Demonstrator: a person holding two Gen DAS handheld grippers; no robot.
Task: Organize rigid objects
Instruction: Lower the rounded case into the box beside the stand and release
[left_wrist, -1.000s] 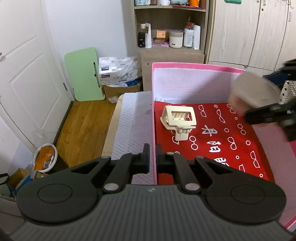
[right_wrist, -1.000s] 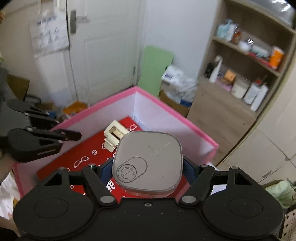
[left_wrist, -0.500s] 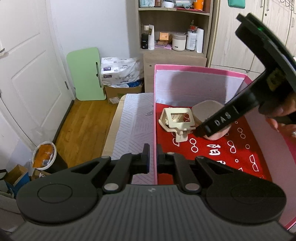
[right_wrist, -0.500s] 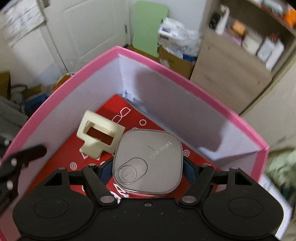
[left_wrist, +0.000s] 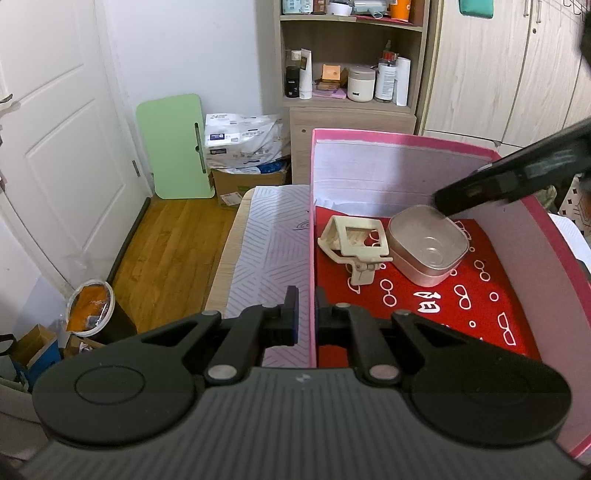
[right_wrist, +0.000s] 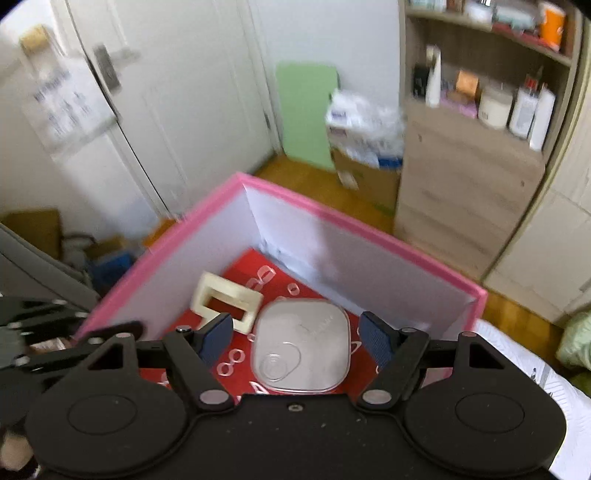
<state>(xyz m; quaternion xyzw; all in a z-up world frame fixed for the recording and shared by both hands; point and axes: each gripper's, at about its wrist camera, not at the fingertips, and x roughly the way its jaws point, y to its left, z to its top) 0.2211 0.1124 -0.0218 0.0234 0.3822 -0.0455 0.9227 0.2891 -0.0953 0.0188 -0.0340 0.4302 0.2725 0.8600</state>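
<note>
Unreadable white characters on red liner (left_wrist: 436, 295)

- The left gripper (left_wrist: 306, 319) points forward and downward. Its jaws are closed onto the pink box wall (left_wrist: 312, 258), one finger on each face of that wall.
- The right gripper (right_wrist: 295, 334) points downward into the box. Its jaws stand wide apart, and the blue pads (right_wrist: 375, 338) touch nothing.
- In the left wrist view, one black finger of the right gripper enters from the upper right.
</note>
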